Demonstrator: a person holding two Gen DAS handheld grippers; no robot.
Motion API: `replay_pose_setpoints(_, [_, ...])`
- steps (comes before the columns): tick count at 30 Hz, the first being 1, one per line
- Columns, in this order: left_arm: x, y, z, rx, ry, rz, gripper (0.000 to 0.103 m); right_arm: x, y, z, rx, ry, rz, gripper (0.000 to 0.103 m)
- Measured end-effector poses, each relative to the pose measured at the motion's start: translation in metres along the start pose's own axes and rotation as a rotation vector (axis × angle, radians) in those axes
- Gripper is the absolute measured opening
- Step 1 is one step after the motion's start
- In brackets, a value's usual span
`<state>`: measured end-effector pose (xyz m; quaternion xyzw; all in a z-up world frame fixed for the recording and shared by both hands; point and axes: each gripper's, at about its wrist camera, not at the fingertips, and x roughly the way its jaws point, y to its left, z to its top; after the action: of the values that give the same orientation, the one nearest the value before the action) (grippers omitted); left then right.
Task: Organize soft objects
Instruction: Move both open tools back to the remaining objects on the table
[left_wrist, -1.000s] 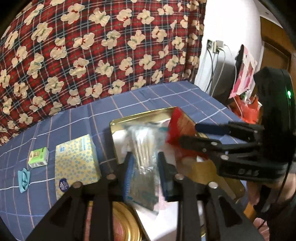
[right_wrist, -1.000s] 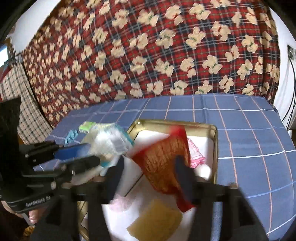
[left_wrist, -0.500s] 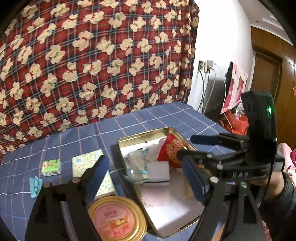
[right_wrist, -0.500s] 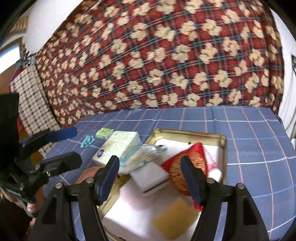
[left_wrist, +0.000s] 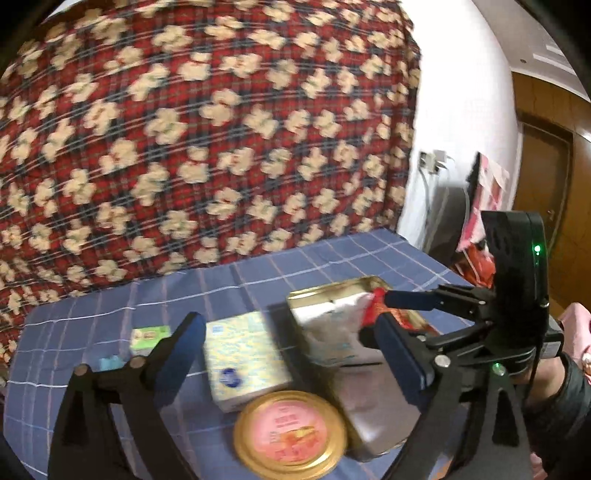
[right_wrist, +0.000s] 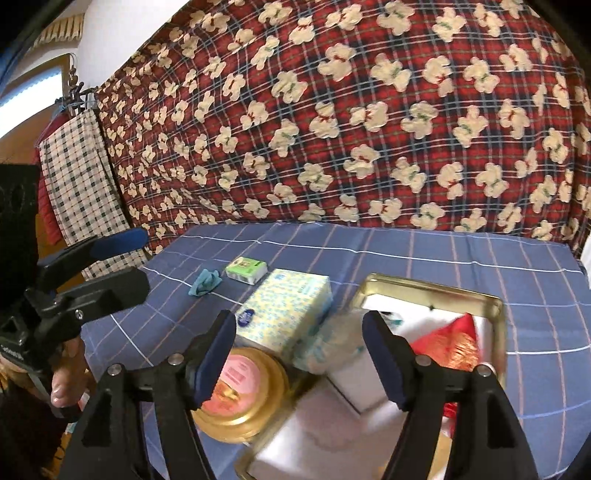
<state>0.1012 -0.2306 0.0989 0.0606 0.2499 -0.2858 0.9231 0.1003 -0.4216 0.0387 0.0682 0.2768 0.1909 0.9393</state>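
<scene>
Both grippers hang above the near edge of the table, which is covered in blue checked cloth. Left gripper: fingers spread wide, nothing between them. Right gripper: fingers likewise released and empty.

The gold tin lies toward the table's right side. Inside it: a red pouch against the right wall, a clear plastic packet slumped over the left rim, and a white block just beside the packet. Finer detail inside the tin is blurred.

Outside the tin, along its left wall, stands a tissue box, touching or nearly touching the packet; which cannot be told. A round gold lid with a pink face lies at the near edge, just in front of the box. Farther left, a small green box and a teal scrap lie close together, well apart from the tin.

In the left view the right gripper crosses in front of the tin's right half and hides part of the pouch. A red plaid teddy-print cloth hangs behind the table's far edge.
</scene>
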Motion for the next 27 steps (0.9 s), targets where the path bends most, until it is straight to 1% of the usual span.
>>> replay_pose_setpoints(3, [-0.003, 0.031, -0.008, -0.021, -0.004, 0.055, 0.096, 0.019, 0.011, 0.008, -0.001, 0.018, 0.015, 0.075])
replay_pose_setpoints(5, [-0.002, 0.061, -0.016, -0.045, 0.007, 0.118, 0.096, 0.034, 0.017, 0.016, 0.002, 0.034, 0.027, 0.075])
replay_pose_setpoints(11, [0.008, 0.153, -0.045, -0.177, 0.049, 0.285, 0.096, 0.082, 0.049, 0.037, -0.010, 0.092, 0.048, 0.075])
replay_pose_setpoints(15, [0.015, 0.190, -0.064, -0.267, 0.057, 0.327, 0.096, 0.111, 0.080, 0.045, -0.022, 0.123, 0.023, 0.075])
replay_pose_setpoints(18, [0.032, 0.201, -0.074, -0.285, 0.075, 0.350, 0.096, 0.135, 0.102, 0.050, -0.047, 0.142, 0.004, 0.075])
replay_pose_setpoints(22, [0.072, 0.211, -0.083, -0.274, 0.160, 0.370, 0.093, 0.168, 0.116, 0.057, -0.007, 0.188, 0.002, 0.075])
replay_pose_setpoints(24, [0.083, 0.221, -0.088, -0.285, 0.188, 0.378, 0.090, 0.180, 0.123, 0.060, -0.024, 0.199, -0.025, 0.075])
replay_pose_setpoints(27, [0.101, 0.235, -0.093, -0.290, 0.236, 0.383, 0.088, 0.195, 0.124, 0.065, -0.013, 0.218, -0.029, 0.075])
